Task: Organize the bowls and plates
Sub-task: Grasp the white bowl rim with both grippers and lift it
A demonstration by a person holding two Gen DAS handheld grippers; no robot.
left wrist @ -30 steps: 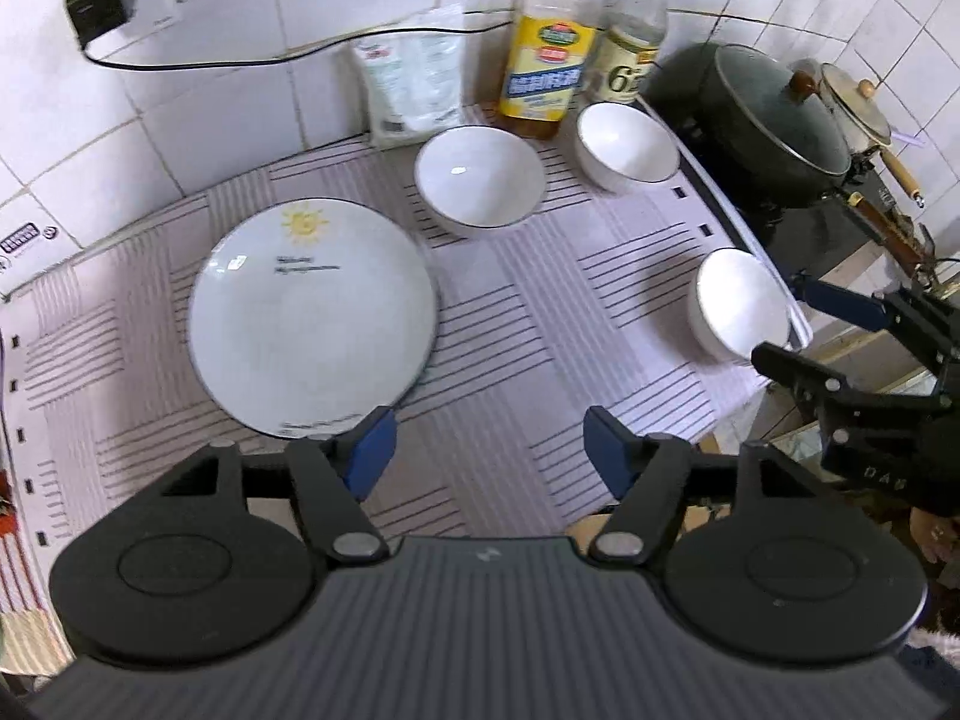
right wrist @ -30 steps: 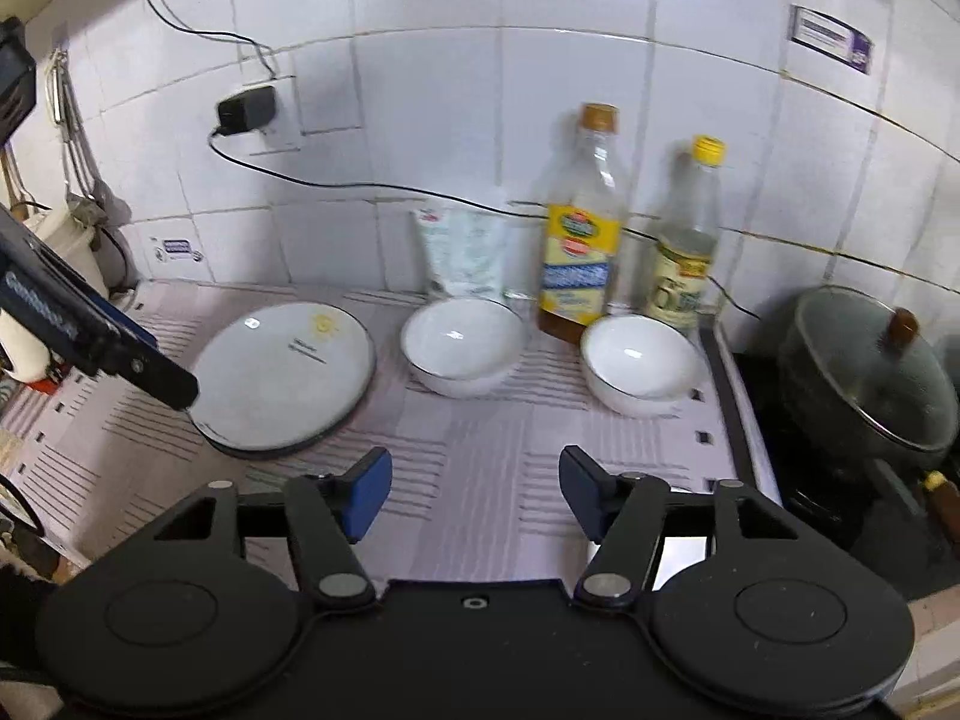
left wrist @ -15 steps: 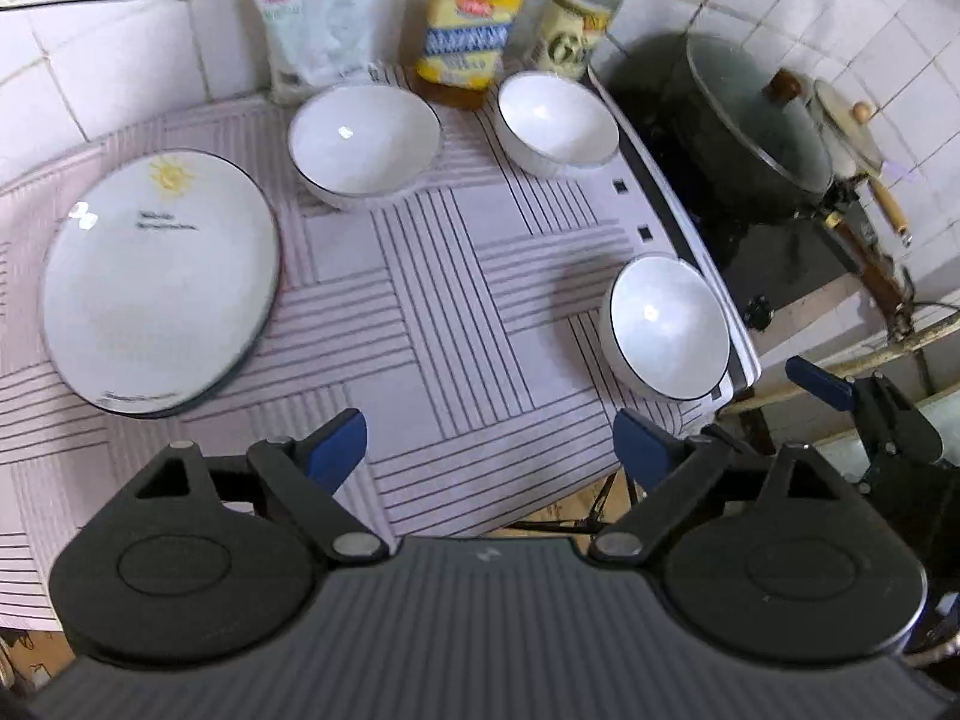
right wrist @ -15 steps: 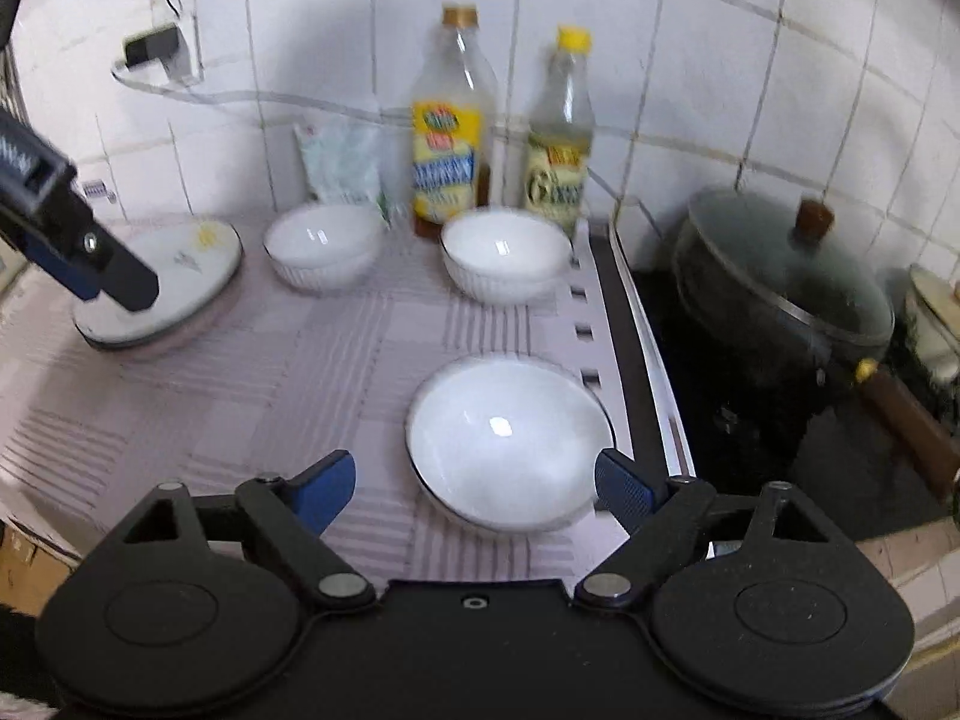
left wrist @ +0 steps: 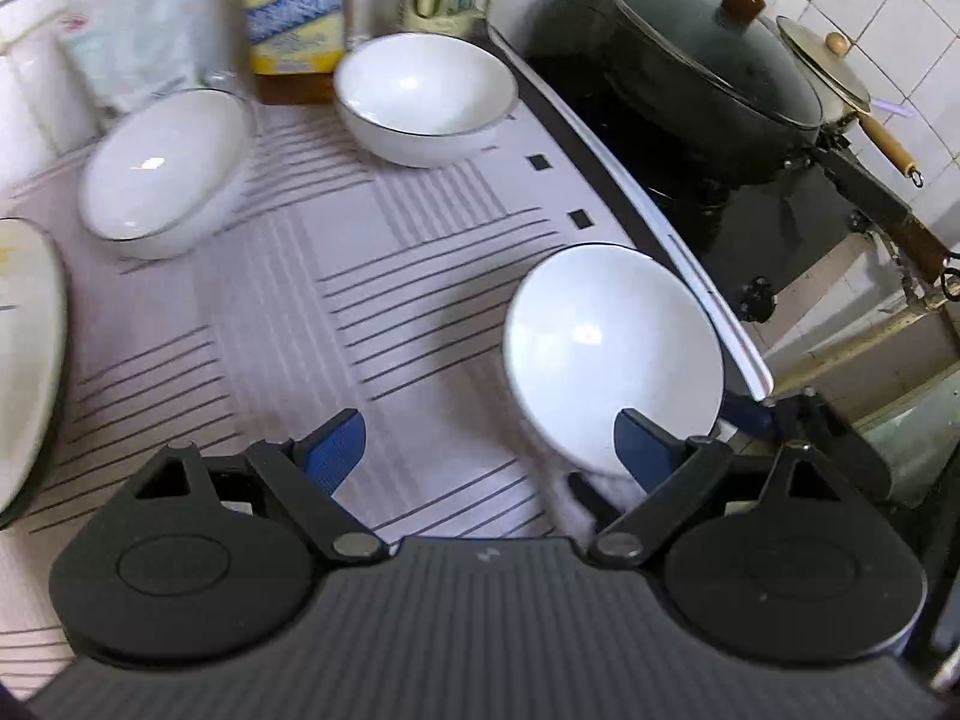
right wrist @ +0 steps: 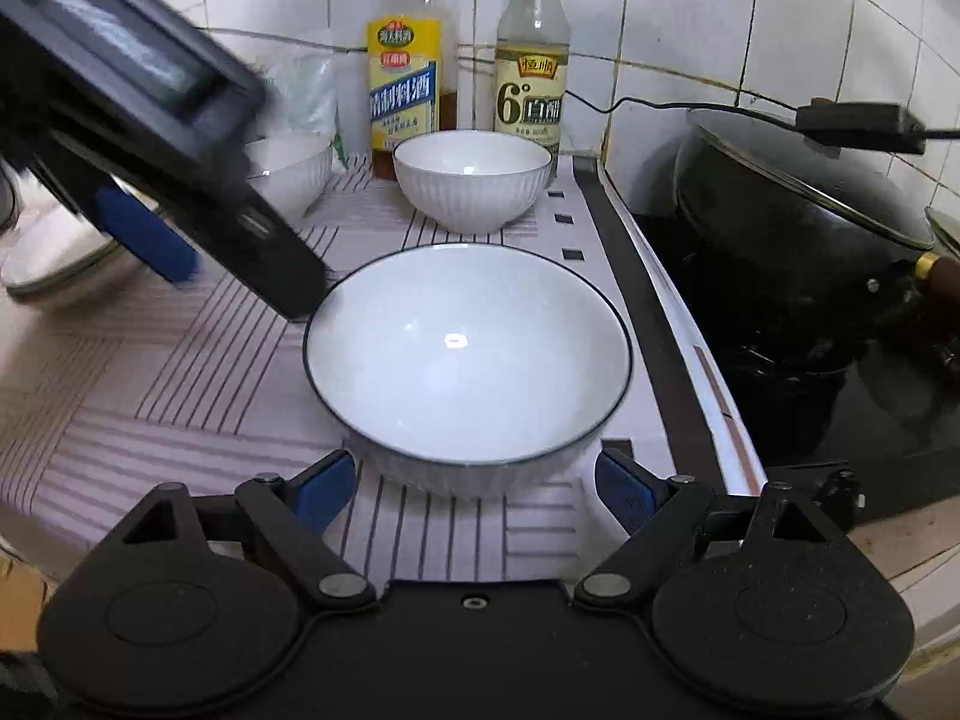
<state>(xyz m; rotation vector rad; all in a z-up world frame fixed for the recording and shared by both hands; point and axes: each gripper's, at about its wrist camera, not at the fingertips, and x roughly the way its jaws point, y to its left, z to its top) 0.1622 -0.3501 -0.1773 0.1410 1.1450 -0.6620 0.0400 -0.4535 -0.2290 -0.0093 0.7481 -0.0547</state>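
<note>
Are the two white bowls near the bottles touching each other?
Apart. The left wrist view shows striped cloth between the left bowl and the right bowl.

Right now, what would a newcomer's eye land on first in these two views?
Probably the white bowl near the mat's front edge beside the stove, with the right tool open just short of it. The left tool, also open, cuts in from the upper left. Behind stand two more bowls and a lidded black pot.

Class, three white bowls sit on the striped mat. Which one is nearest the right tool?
The front bowl beside the stove edge, just ahead of the open right tool; the other two bowls stand back by the bottles.
</note>
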